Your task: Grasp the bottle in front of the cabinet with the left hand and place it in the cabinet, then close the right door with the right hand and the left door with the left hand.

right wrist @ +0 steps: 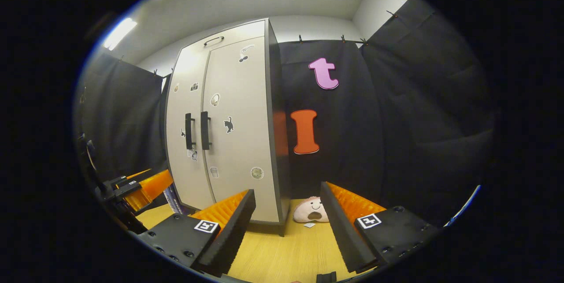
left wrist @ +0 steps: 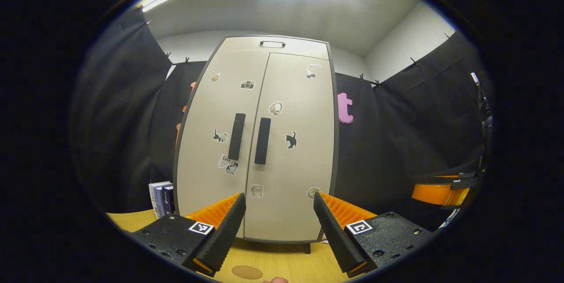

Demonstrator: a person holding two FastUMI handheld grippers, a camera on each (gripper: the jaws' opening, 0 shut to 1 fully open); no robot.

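Note:
The beige cabinet (left wrist: 255,142) stands upright on the wooden table (left wrist: 286,261), straight ahead in the left gripper view. Its left door (left wrist: 216,142) and right door (left wrist: 299,155) are both shut, with the two dark handles (left wrist: 249,138) side by side at the middle seam. My left gripper (left wrist: 278,195) is open just in front of the doors' lower part, holding nothing. My right gripper (right wrist: 287,188) is open too, off the cabinet's (right wrist: 229,133) right front corner, nothing between its fingers. The right gripper's body (left wrist: 440,192) shows at the far right.
A stack of books (left wrist: 161,197) leans beside the cabinet's left side. A pink plush toy (right wrist: 312,210) lies on the table (right wrist: 282,252) right of the cabinet, against the black cloth. A round brown disc (left wrist: 246,272) lies on the table near me.

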